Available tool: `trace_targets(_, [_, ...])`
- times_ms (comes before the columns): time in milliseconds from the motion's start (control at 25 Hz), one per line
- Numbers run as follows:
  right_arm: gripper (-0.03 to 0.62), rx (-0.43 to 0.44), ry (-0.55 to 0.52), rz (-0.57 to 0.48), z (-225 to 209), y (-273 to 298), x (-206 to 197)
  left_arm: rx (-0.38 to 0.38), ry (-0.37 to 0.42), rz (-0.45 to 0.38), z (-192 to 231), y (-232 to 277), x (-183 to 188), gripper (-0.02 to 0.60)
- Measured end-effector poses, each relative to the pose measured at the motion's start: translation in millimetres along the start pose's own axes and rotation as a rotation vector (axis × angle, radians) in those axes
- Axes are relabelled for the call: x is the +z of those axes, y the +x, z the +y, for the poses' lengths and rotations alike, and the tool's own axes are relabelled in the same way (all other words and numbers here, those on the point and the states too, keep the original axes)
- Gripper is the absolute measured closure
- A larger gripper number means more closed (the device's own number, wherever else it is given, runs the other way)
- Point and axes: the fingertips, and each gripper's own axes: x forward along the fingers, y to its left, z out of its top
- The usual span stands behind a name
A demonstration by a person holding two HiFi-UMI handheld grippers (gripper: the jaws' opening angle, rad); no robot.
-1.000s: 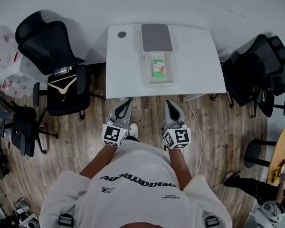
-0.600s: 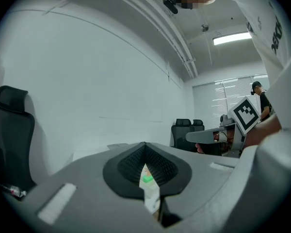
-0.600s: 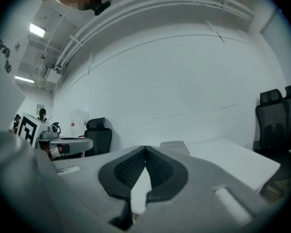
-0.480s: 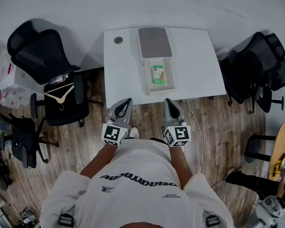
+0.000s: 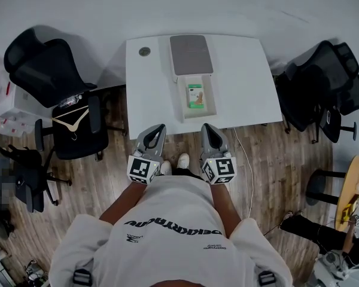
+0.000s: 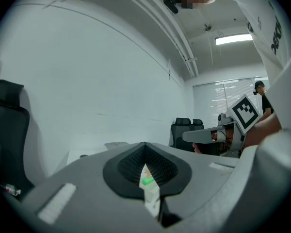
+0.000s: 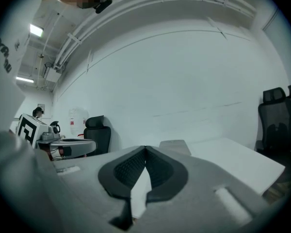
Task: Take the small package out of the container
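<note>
On the white table (image 5: 245,82) stands an open white container (image 5: 210,103), its grey lid (image 5: 191,54) lying behind it. Inside lies the small green-and-white package (image 5: 195,94). Both grippers are held side by side in front of the person's body, over the wood floor just short of the table's front edge. My left gripper (image 5: 160,127) is shut and empty; in the left gripper view the package (image 6: 146,179) shows through the slit behind its closed tips (image 6: 144,145). My right gripper (image 5: 207,126) (image 7: 145,149) is also shut with nothing in it.
Black office chairs stand left (image 5: 48,61) and right (image 5: 314,91) of the table; another at the left carries a wooden hanger (image 5: 72,115). A white cable (image 5: 246,160) runs over the floor by the table's right front corner. A round grommet (image 5: 144,51) sits in the table's back left.
The person has stepped a little closer to the table, so it sits nearer the grippers. Both grippers stay shut and in the same place before the body.
</note>
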Motion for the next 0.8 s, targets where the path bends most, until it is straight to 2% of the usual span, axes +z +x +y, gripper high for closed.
trace_targets(800, [0.597,0.038,0.012,0.057,-59.8,29.4,-13.3,0.083,-0.003,0.035,-21.7,49.5,-7.9,0.58])
